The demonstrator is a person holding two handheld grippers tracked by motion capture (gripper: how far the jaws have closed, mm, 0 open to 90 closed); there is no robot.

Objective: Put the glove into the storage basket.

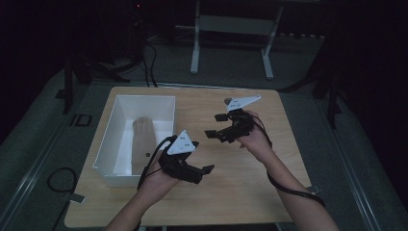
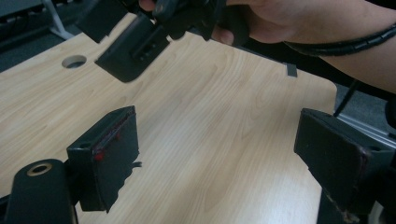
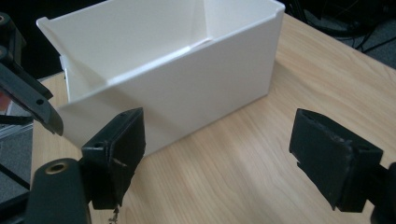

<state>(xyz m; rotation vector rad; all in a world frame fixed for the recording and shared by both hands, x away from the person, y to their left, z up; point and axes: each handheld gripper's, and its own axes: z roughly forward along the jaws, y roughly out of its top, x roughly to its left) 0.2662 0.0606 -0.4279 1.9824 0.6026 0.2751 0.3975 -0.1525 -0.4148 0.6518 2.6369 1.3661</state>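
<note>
I hold both grippers over the table [image 1: 250, 187]: left gripper [image 1: 204, 171] jaws wide, empty; right gripper [image 1: 215, 126] jaws wide, empty, facing the bin [image 1: 110, 144].

High overhead view; 2 close tong-mounted views sharing table [image 1: 250, 187].
</note>
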